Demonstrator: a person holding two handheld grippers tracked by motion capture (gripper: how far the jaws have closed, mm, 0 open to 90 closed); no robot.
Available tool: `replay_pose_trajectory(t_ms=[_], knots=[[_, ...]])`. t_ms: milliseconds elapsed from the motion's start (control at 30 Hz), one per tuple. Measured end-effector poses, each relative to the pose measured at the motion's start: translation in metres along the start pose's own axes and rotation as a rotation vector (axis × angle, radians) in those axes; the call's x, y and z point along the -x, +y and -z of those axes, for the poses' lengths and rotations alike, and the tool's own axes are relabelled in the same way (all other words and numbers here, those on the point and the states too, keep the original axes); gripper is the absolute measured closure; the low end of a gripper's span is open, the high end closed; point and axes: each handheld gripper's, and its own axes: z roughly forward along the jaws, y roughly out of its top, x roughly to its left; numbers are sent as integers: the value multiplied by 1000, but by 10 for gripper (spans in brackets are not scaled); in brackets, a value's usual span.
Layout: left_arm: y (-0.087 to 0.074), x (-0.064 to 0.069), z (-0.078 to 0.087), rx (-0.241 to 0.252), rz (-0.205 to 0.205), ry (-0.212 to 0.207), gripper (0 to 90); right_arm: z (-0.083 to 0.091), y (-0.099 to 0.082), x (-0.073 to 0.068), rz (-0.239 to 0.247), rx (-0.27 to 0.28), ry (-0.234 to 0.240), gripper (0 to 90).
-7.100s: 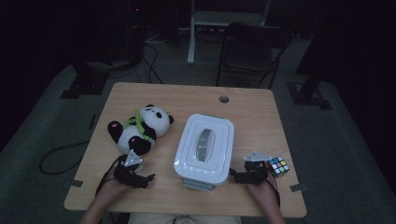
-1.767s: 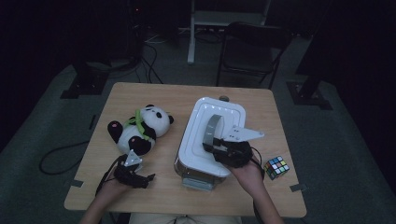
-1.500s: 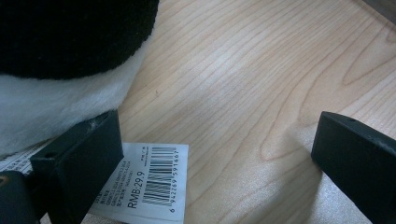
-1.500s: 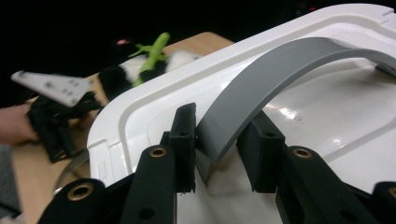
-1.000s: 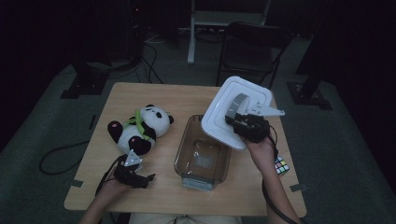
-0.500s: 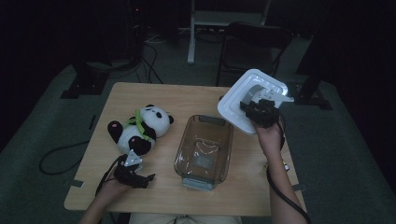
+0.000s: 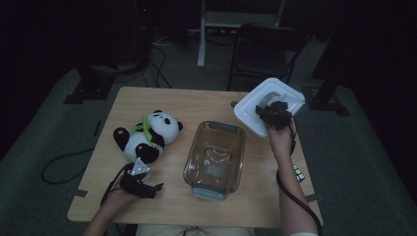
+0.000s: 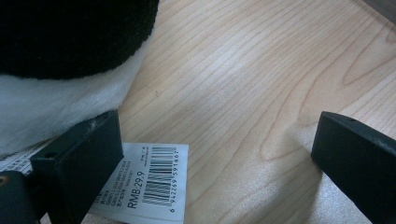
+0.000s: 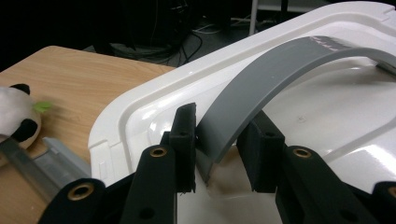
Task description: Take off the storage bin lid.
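A white lid (image 7: 250, 109) with an arched grey handle (image 9: 261, 84) hangs tilted over the table's far right corner. My right gripper (image 7: 274, 112) is shut on that handle; in the right gripper view the two jaws (image 9: 218, 125) press on its lower end, with the lid's top (image 9: 140, 112) behind. A clear, empty container (image 7: 216, 152) stands uncovered mid-table. A panda plush (image 7: 147, 135) lies to its left. My left gripper (image 7: 142, 179) rests on the table just in front of the panda, open (image 8: 217, 154), with bare wood between the jaws and the panda's body (image 8: 60, 70) beside its left jaw.
A price tag (image 8: 149, 182) from the panda lies flat by the left jaw. A small puzzle cube (image 7: 298, 173) sits near the table's right edge beside my right forearm. A chair (image 7: 265, 49) stands behind the table.
The right gripper has carried the lid from above the container out to the far right corner and slightly lower. The left gripper and the panda have stayed put.
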Motion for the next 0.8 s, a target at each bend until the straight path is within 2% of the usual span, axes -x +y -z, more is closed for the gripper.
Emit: replay_pose_trajectory(t_ms=[233,433,567,800], knots=[[0,0,0,0,0,0,26,-20,-13,3,-59,-35,-13,680],[0,0,0,0,1,0,26,-33,-28,-3,-62,-73,-17,680],[0,0,0,0,0,0,26,-40,-39,-4,-91,-89,-19,680],[0,0,0,0,0,0,26,-44,-53,-6,-100,-108,-26,680]])
